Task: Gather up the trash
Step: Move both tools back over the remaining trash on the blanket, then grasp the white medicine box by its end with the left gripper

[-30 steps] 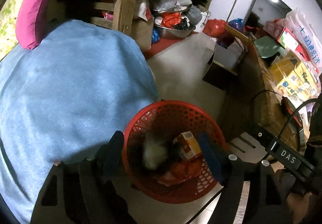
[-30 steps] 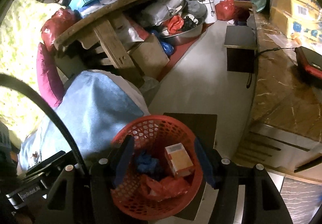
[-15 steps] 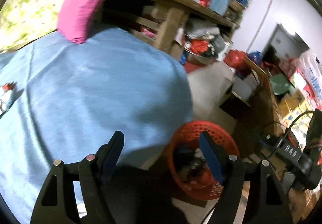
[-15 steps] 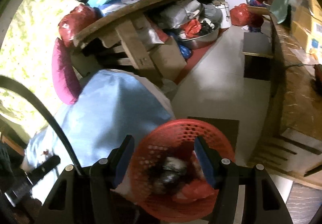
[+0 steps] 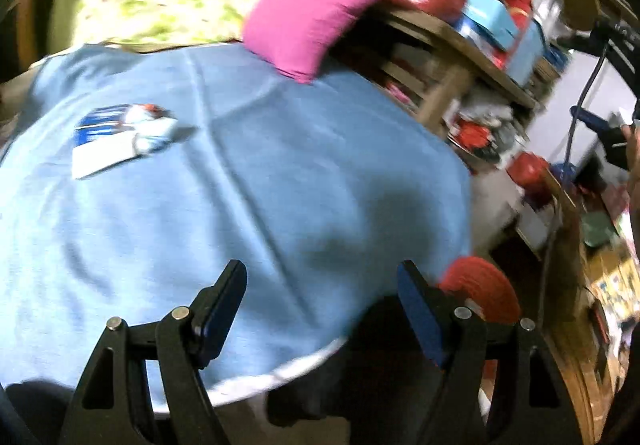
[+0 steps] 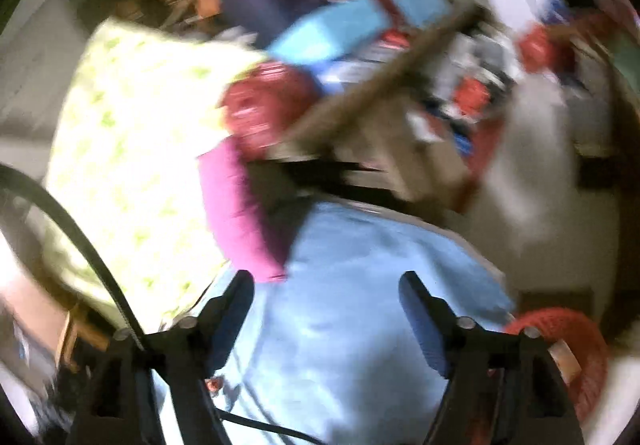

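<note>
both grippers [image 5: 322,305] [image 6: 326,315], wide and empty, swung from red basket [image 5: 486,291] to seemingly blue cloth [image 5: 240,185].

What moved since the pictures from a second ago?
Both grippers, left and right, swung away from the red basket and up over the blue cloth, where a blue-and-white wrapper now shows. Both stayed open and empty.

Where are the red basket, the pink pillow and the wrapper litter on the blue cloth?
red basket [image 5: 486,291], left wrist view, rim.
pink pillow [image 5: 316,13], left wrist view, middle.
wrapper litter [image 5: 124,137], left wrist view, centre.
</note>
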Tool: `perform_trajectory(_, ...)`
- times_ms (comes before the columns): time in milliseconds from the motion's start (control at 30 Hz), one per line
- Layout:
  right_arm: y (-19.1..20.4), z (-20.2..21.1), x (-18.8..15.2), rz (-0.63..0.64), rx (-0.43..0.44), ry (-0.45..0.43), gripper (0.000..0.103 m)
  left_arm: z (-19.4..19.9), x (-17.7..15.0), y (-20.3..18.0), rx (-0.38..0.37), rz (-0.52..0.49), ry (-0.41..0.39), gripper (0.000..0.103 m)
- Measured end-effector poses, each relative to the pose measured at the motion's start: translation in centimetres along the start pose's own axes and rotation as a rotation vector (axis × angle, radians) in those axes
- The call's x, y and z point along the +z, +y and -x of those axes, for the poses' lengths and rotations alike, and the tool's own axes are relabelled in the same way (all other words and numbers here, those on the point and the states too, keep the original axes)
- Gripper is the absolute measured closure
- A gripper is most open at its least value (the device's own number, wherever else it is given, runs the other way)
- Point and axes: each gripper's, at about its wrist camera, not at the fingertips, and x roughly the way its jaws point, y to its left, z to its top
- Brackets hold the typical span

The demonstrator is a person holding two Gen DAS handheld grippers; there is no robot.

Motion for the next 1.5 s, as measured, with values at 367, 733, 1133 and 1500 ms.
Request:
perform_trajectory(367, 3.5, -5.2, -13.5, 0.091, 0.172, 0.35, 0.02, -0.2, 2.6, 15.0, 0.16, 0.187, -0.088, 0.021)
perform_trajectory(733, 6.6, -9.5, -16.8, 0.294, 0.147, 0.396, 0.02, -5.7, 8.7, 21.7, 0.166, 0.014, -0.003, 0.021)
perform_trajectory(1133, 5.2, -12.8, -17.6, 0.286, 0.112, 0.45, 0.02, -10.9, 12.5, 21.7, 0.043, -0.374, 0.214, 0.021)
perform_trajectory(1500, 5.4, -12.8, -17.6, 0.297, 0.105, 0.454, 0.02, -13.9, 11.9, 21.2, 0.092, -0.423, 0.305, 0.031)
